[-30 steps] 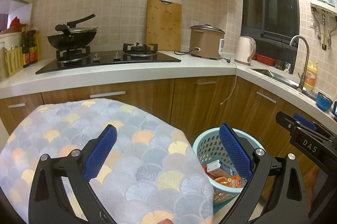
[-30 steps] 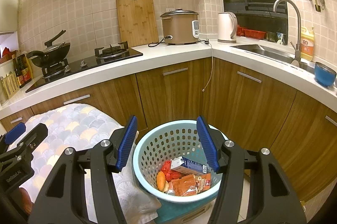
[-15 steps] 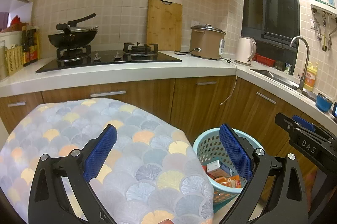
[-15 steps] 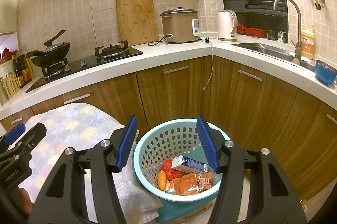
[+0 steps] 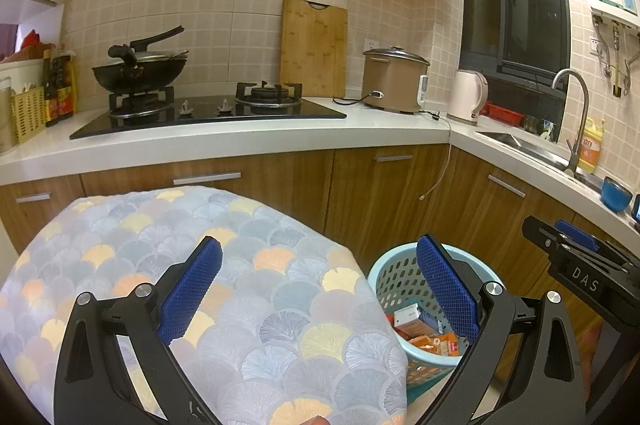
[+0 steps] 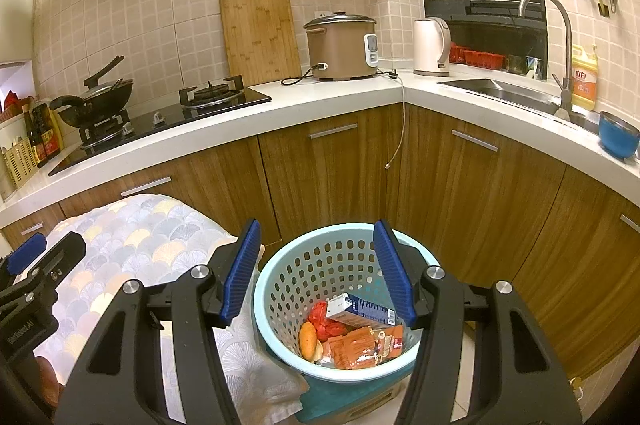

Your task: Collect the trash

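A light blue perforated basket [image 6: 280,289] [image 5: 394,275] stands on the floor by the wooden cabinets. Inside lie trash items: a white and blue carton [image 6: 358,307], orange packets [image 6: 360,343], a red wrapper [image 6: 322,317] and a bread roll [image 6: 307,335]. My right gripper [image 6: 316,273] hovers above the basket, open, with nothing between its blue pads. My left gripper [image 5: 320,289] hangs open over the edge of a table with a scale-patterned cloth [image 5: 248,289], holding nothing. Each gripper shows at the edge of the other's view.
A white countertop [image 5: 240,141] runs along the wall with a gas hob [image 5: 208,113], wok [image 5: 140,69], cutting board [image 5: 314,47], rice cooker [image 6: 340,47], kettle [image 6: 430,47] and sink [image 6: 500,89]. A blue bowl [image 6: 618,135] sits near the counter edge.
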`<state>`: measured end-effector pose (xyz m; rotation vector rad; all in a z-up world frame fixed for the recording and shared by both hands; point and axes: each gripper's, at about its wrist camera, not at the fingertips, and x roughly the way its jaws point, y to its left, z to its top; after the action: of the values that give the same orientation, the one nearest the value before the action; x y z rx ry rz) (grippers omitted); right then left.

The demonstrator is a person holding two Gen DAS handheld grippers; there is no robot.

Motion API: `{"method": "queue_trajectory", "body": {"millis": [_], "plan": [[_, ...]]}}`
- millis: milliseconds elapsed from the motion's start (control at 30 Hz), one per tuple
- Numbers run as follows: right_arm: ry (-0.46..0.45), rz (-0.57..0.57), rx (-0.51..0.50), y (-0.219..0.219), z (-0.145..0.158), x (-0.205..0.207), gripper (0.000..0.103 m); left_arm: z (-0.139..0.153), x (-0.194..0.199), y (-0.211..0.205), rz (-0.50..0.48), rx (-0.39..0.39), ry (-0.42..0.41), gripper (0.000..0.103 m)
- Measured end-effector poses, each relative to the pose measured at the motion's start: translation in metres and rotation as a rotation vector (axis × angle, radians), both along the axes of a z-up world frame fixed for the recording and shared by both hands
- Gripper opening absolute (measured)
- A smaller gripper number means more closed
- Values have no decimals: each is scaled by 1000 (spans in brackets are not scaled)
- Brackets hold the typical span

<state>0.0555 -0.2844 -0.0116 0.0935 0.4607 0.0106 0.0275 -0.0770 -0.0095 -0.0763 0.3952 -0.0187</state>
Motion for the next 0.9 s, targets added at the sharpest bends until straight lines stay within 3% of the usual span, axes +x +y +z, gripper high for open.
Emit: {"method": "queue_trajectory", "body": {"millis": [900], "plan": [[3, -1, 1, 2, -2, 1, 55, 2, -1, 2, 11, 21, -12, 95]]}}
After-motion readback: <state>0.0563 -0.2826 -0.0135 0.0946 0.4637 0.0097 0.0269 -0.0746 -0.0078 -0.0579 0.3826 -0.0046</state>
